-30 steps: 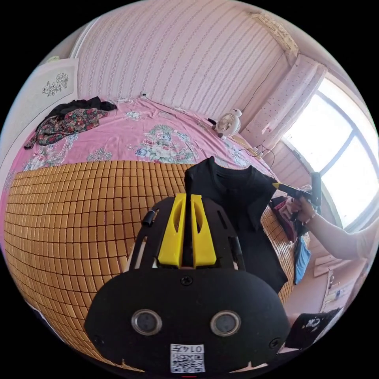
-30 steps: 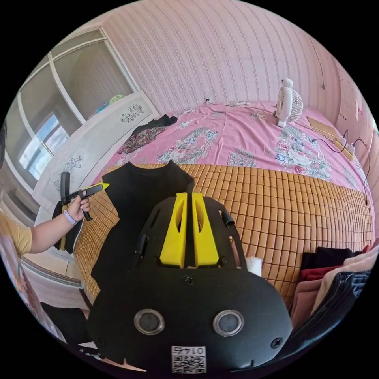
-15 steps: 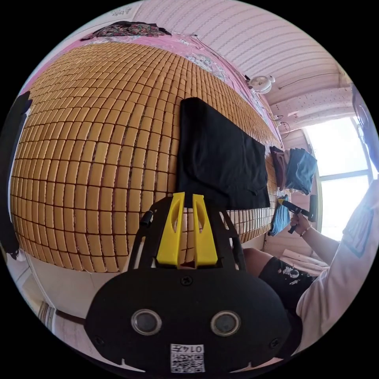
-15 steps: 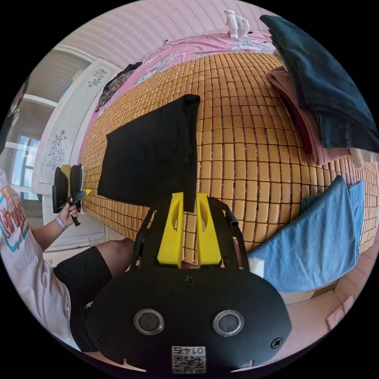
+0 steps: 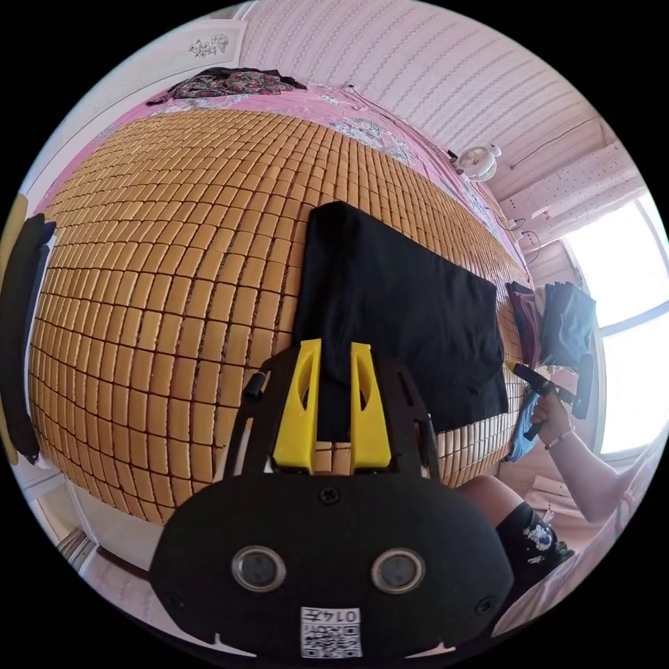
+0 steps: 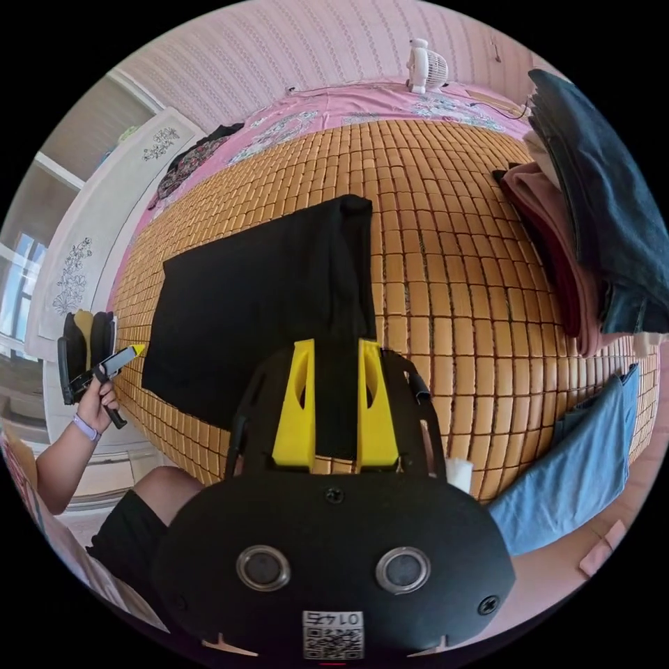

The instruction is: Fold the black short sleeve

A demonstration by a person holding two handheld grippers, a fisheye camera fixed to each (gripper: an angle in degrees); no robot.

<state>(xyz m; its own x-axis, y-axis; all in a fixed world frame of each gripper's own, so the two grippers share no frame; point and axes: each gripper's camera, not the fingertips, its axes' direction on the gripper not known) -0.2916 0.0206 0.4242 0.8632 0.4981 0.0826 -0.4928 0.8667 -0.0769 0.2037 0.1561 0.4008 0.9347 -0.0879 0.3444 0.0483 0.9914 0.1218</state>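
My left gripper (image 5: 332, 348) has its yellow fingers (image 5: 298, 408) spread apart, and the near edge of the black shirt (image 5: 397, 313) lies in the gap between them without either finger pressing on it. Beyond those fingers the shirt is spread flat in a folded rectangle on the bamboo mat (image 5: 160, 279) that covers the bed. To the right of them I see my other gripper in a hand (image 5: 554, 414), just off the shirt's far corner.

My right gripper (image 6: 336, 347) is the same: fingers (image 6: 376, 411) parted, with a fold of the black shirt (image 6: 251, 306) running down between them, loose in the gap. Past the fingers the shirt stretches away across the bamboo mat (image 6: 446, 265). To the left, a hand (image 6: 97, 401) holds the left gripper beside the shirt's edge. To the right of the fingers a stack of folded clothes (image 6: 592, 223) sits on the mat, and a blue cloth (image 6: 571, 460) hangs over the bed's edge. Far beyond, a small white fan (image 6: 426, 64) stands on the pink floral sheet (image 6: 334, 111).
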